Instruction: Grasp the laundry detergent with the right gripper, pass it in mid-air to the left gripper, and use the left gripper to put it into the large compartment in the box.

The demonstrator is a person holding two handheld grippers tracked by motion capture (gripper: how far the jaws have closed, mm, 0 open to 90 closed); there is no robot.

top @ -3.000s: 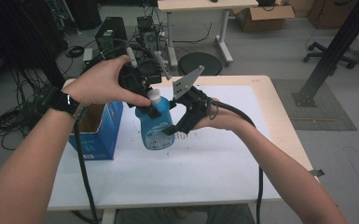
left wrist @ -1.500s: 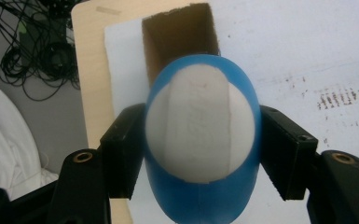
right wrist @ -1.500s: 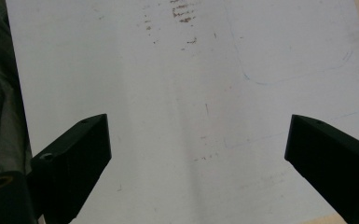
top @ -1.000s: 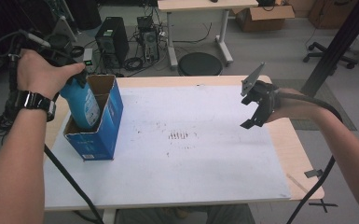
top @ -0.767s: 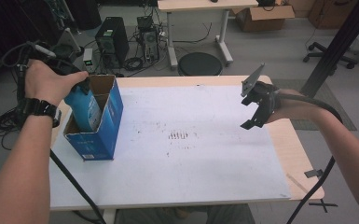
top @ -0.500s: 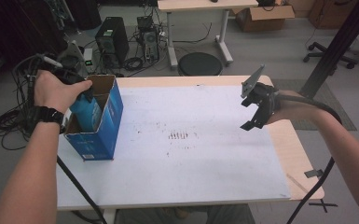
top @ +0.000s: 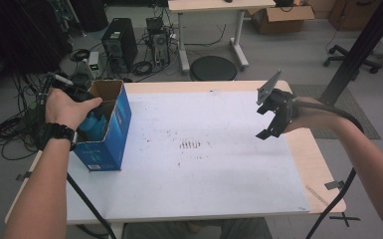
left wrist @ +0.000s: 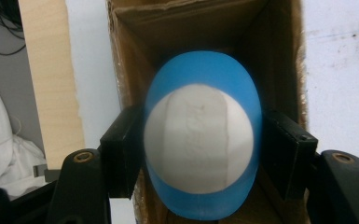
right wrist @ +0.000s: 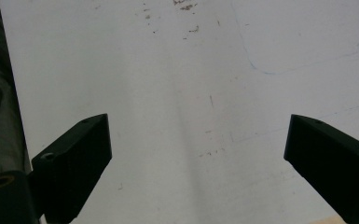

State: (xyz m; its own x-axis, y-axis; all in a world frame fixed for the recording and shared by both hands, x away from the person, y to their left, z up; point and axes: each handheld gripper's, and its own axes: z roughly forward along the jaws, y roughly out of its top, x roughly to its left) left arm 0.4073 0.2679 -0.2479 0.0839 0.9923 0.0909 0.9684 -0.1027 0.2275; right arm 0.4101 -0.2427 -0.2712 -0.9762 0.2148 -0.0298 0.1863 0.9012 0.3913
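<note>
Left gripper (left wrist: 200, 154) is clamped on the blue bottle (left wrist: 203, 140) at its white cap (left wrist: 198, 145), jaws pressed against both sides. The bottle now sits lower in the blue cardboard box (top: 110, 130) than half a second ago, its body mostly below the rim. Box position on the white table (top: 219, 164) is unchanged. Right gripper (top: 273, 112), jaws spread wide and empty, remains raised over the table's right side.

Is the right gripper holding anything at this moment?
No. The right gripper is wide open in its own view, with bare white table between its jaws.
</note>
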